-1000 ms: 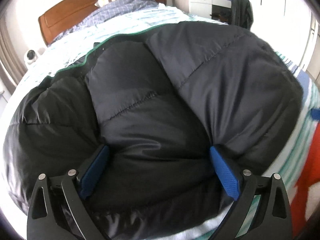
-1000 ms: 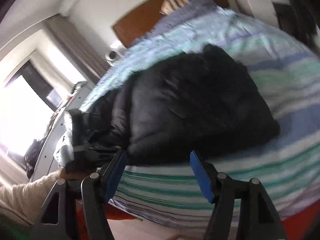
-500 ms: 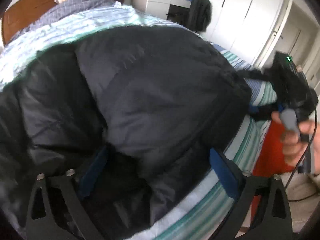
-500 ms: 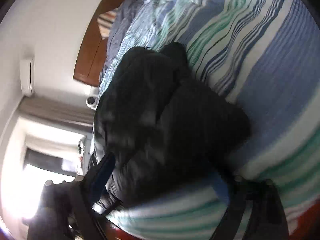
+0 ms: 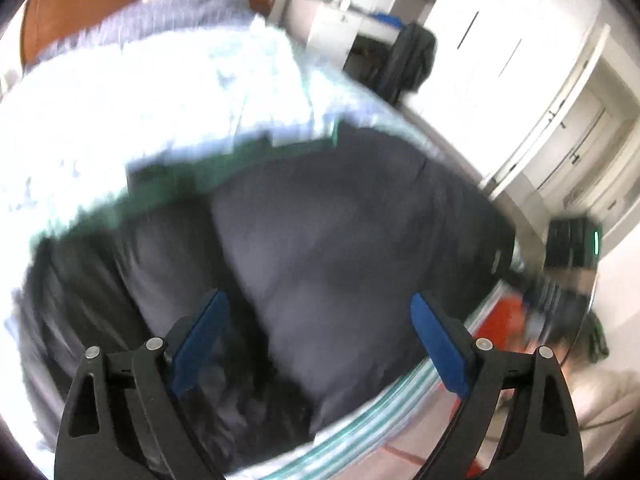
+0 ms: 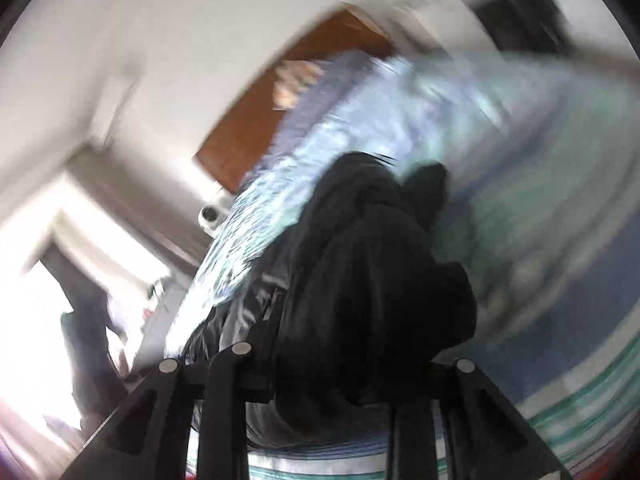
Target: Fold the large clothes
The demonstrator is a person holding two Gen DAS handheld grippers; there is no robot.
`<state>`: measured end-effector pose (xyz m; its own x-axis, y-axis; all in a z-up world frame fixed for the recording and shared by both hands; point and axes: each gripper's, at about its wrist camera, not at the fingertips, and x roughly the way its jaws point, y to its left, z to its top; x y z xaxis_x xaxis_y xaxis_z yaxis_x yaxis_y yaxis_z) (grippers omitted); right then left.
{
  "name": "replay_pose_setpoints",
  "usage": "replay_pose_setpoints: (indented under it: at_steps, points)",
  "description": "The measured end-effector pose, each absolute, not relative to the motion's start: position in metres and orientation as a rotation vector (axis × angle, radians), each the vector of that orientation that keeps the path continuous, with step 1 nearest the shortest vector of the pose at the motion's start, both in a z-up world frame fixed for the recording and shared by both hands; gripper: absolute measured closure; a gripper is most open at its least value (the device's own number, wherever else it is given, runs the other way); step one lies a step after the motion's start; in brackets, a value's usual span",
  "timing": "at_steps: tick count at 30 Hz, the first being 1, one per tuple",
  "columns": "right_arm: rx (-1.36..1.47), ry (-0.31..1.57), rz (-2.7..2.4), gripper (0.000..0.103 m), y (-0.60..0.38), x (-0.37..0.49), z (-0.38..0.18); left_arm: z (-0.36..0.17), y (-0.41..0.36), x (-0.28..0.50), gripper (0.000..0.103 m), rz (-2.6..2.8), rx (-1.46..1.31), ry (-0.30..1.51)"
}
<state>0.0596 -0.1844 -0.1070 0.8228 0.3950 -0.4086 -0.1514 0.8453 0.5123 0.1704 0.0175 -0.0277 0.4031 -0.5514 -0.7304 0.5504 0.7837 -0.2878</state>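
Observation:
A black puffer jacket (image 5: pixel 340 248) lies folded in a thick bundle on the striped bed sheet (image 5: pixel 160 112). My left gripper (image 5: pixel 316 320) is open, its blue pads wide apart just above the jacket's near edge, holding nothing. In the right wrist view the jacket (image 6: pixel 372 280) bulges up between the black arms of my right gripper (image 6: pixel 340 376); its pads are hidden under the fabric and the frame is blurred, so its state is unclear. The right gripper also shows at the left wrist view's right edge (image 5: pixel 572 248).
A wooden headboard (image 5: pixel 60 20) and pillows stand at the far end of the bed. White wardrobes (image 5: pixel 520 60) and a desk with a dark chair (image 5: pixel 408 60) line the far right. A red floor patch (image 5: pixel 508 312) lies beside the bed. A bright window (image 6: pixel 48 320) is on the left.
The left gripper has pulled back and swung, so more of the sheet shows. The right gripper has moved in low against the jacket's edge, which now covers its pads. Both views are motion-blurred.

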Motion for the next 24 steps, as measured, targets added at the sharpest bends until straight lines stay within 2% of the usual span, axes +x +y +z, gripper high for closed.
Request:
replay_pose_setpoints:
  at_steps: [3,6,10,17,18,19,20,22,24]
  points:
    - [0.252,0.477,0.343,0.075,-0.136,0.047,-0.079,0.034,-0.004,0.183,0.007,-0.764,0.057,0.919]
    - [0.014,0.428,0.372,0.075,-0.079,0.034,-0.062,0.056,-0.024,0.196,0.007,-0.806,0.152,0.989]
    - [-0.193,0.391,0.4,0.075,-0.032,0.018,-0.056,0.048,-0.055,0.199,0.007,-0.777,0.348,1.111]
    - [-0.439,0.319,0.426,0.075,0.026,0.002,-0.065,0.001,-0.089,0.187,0.009,-0.463,0.823,1.166]
    - [-0.458,0.311,0.428,0.075,0.028,0.006,-0.066,-0.009,-0.089,0.188,0.017,-0.412,0.86,1.167]
    - [-0.469,0.309,0.432,0.075,0.031,0.008,-0.066,-0.014,-0.087,0.192,0.044,-0.374,0.868,1.172]
    - [-0.468,0.315,0.434,0.075,0.033,0.008,-0.065,-0.014,-0.083,0.199,0.055,-0.363,0.844,1.179]
    - [-0.436,0.329,0.454,0.071,0.025,0.01,-0.062,-0.007,-0.067,0.205,0.064,-0.413,0.751,1.187]
    - [-0.375,0.352,0.537,0.06,0.013,0.008,-0.054,0.001,-0.05,0.211,0.066,-0.437,0.681,1.189]
